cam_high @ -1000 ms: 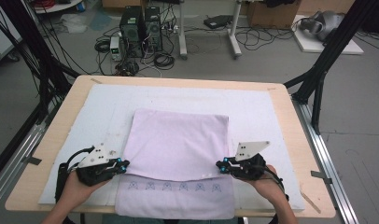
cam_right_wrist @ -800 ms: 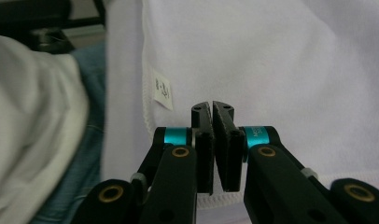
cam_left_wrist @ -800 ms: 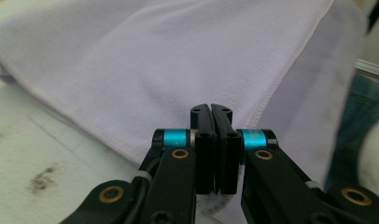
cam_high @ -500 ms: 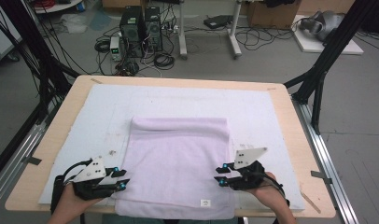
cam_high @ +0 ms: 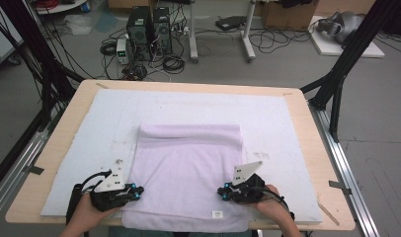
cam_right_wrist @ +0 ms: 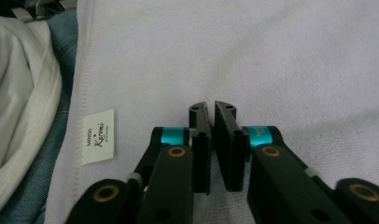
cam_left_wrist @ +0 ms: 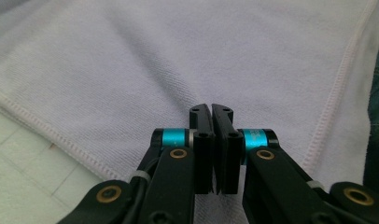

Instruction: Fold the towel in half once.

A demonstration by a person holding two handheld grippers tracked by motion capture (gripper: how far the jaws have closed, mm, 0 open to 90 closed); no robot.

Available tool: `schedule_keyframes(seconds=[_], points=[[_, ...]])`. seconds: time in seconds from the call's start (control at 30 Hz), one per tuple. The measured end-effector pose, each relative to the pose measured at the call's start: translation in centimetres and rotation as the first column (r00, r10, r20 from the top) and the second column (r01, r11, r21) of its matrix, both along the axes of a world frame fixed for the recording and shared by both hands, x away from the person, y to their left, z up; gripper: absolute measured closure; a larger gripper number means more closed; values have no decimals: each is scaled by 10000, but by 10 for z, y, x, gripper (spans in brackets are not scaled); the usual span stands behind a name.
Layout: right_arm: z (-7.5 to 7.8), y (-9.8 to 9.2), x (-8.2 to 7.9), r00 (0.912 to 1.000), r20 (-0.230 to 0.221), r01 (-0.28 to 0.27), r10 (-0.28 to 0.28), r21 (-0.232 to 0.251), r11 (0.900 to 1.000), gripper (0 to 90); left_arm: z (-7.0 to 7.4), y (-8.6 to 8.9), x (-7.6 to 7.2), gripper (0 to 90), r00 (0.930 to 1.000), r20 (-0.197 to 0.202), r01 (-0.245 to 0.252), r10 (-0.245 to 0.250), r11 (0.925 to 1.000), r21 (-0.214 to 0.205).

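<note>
A pale lilac towel [cam_high: 188, 168] lies folded on the white mat [cam_high: 114, 113], with its fold at the far side and its near edge at the table's front. My left gripper [cam_high: 138, 190] rests at the towel's near-left edge, and my right gripper [cam_high: 220, 191] at its near-right edge. In the left gripper view the jaws [cam_left_wrist: 211, 108] have just closed together over the towel [cam_left_wrist: 131, 56], with no fabric between them. In the right gripper view the jaws [cam_right_wrist: 211, 106] have likewise just closed, with nothing held, beside a small white label [cam_right_wrist: 98, 136].
The mat covers most of a wooden table [cam_high: 307, 128] with metal rails along its sides. Black frame legs stand at both far corners. Computers and cables sit on the floor beyond. The person's white and blue clothing [cam_right_wrist: 24, 93] lies just past the towel's near edge.
Both grippers moved toward the table's near edge. The towel's top layer now reaches the front edge, covering the patterned strip that showed a second ago.
</note>
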State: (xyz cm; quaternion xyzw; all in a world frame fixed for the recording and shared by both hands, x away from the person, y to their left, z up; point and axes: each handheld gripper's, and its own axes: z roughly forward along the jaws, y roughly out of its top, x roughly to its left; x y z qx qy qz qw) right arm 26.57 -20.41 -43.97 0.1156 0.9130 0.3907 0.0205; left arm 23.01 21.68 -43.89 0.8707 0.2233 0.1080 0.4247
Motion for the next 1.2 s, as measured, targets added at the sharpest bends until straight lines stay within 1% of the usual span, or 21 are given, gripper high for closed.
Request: schedule_keyframes(seconds=[0.1, 0.17, 0.33, 0.37, 0.4, 0.47, 0.5, 0.57, 0.63, 0.67, 0.7, 0.73, 0.8, 0.83, 0.9, 0.93, 1.0, 1.03, 1.07, 1.13, 1.2], points=[[5, -4, -2, 9999, 1, -130, 130, 186, 9997, 873, 7, 1, -6, 870, 9999, 68, 84, -83, 9998, -155], [11, -8, -6, 9996, 18, -273, 272, 501, 9984, 875, 13, 2, -11, 871, 9998, 109, 195, -194, 9997, -165], [30, -20, -14, 9966, 0, -820, 828, 1308, 9880, 872, 26, 5, -24, 866, 9989, 244, 404, -394, 9982, -448], [32, -21, -15, 9970, -42, -766, 779, 1387, 9874, 858, 26, 5, -24, 849, 9988, 239, 444, -433, 9980, -450], [31, -22, -15, 9972, -19, -733, 743, 1356, 9881, 829, 23, 5, -24, 811, 9990, 100, 439, -435, 9982, -416], [27, -21, -14, 9976, -261, -604, 635, 1071, 9924, 761, 17, 5, -22, 661, 9995, -37, 323, -324, 9993, -181], [23, -20, -14, 9971, -371, -621, 660, 991, 9931, 713, 13, 4, -21, 644, 9994, -81, 345, -346, 9994, -78], [15, -15, -15, 9961, -548, -653, 695, 739, 9951, 676, 6, 2, -21, 630, 9993, -147, 345, -344, 9994, 49], [7, -9, -17, 9953, -557, -760, 789, 520, 9958, 654, 1, 0, -19, 638, 9991, -138, 403, -399, 9987, 304], [4, -6, -17, 9947, -614, -802, 821, 329, 9962, 654, -2, -2, -18, 672, 9989, -124, 451, -446, 9980, 441], [0, -4, -17, 9949, -595, -809, 814, 105, 9967, 659, -4, -3, -17, 707, 9988, -115, 490, -485, 9977, 458], [-3, -3, -17, 9958, -509, -757, 761, 102, 9971, 688, -5, -3, -16, 736, 9987, -133, 507, -502, 9981, 354], [-3, -4, -17, 9971, -460, -606, 614, 196, 9980, 788, -3, -3, -15, 852, 9983, -122, 569, -565, 9979, 302], [-2, -5, -18, 9962, -465, -722, 733, 248, 9971, 843, -2, -3, -16, 861, 9977, -202, 647, -642, 9976, 250], [2, -8, -20, 9909, -519, -1214, 1240, 504, 9913, 850, 1, -3, -19, 866, 9966, -195, 807, -805, 9967, 97], [4, -10, -21, 9904, -499, -1258, 1291, 636, 9900, 850, 4, -2, -21, 866, 9961, -250, 848, -851, 9963, -126], [12, -15, -23, 9840, -619, -1586, 1670, 1223, 9797, 832, 10, 0, -23, 863, 9948, -201, 988, -998, 9941, -437], [16, -18, -22, 9835, -727, -1550, 1655, 1317, 9791, 776, 13, 1, -21, 851, 9945, -148, 1034, -1041, 9938, -404], [19, -20, -19, 9862, -628, -1443, 1532, 1279, 9812, 699, 15, 2, -18, 805, 9959, -140, 887, -894, 9950, -465], [26, -23, -10, 9946, -543, -815, 888, 1236, 9890, 632, 21, 4, -8, 640, 9990, -67, 445, -448, 9981, -428], [33, -26, 3, 9994, -322, -95, 140, 1357, 9907, 588, 28, 4, 4, 586, 9996, 211, 177, -168, 9989, -429]])
